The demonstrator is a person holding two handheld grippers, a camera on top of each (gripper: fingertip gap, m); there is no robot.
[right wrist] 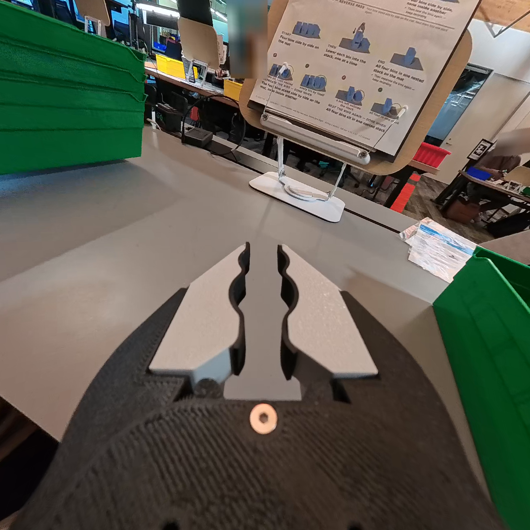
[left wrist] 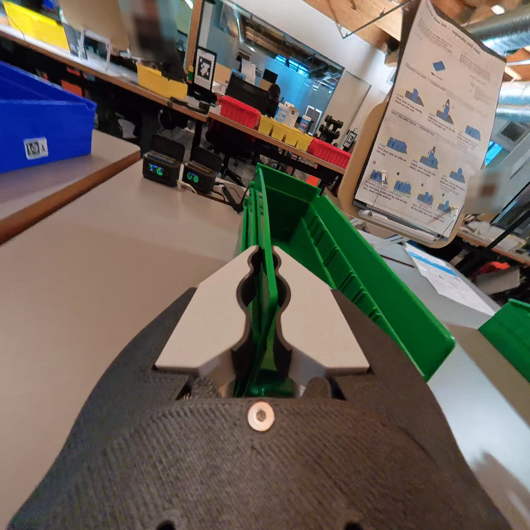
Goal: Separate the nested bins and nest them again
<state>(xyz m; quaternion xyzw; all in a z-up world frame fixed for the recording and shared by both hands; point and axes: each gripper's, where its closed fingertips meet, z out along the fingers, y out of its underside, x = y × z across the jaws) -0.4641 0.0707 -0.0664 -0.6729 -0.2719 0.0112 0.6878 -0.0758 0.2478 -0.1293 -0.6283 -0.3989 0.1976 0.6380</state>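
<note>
My left gripper (left wrist: 265, 252) is shut on the left side wall of a stack of nested green bins (left wrist: 338, 258), which runs away from me on the grey table. The same stack shows at the upper left of the right wrist view (right wrist: 71, 94), with several rims layered. A single green bin (right wrist: 493, 358) stands apart at the right edge of the right wrist view; a corner of it shows in the left wrist view (left wrist: 507, 329). My right gripper (right wrist: 263, 246) is open and empty, low over the table between the stack and the single bin.
A document stand (right wrist: 298, 195) with an instruction sheet (right wrist: 352, 66) stands at the table's far side. Loose papers (right wrist: 438, 252) lie at the right. A blue bin (left wrist: 40, 120) sits on the neighbouring table at left. Two black chargers (left wrist: 183, 169) stand at the far edge.
</note>
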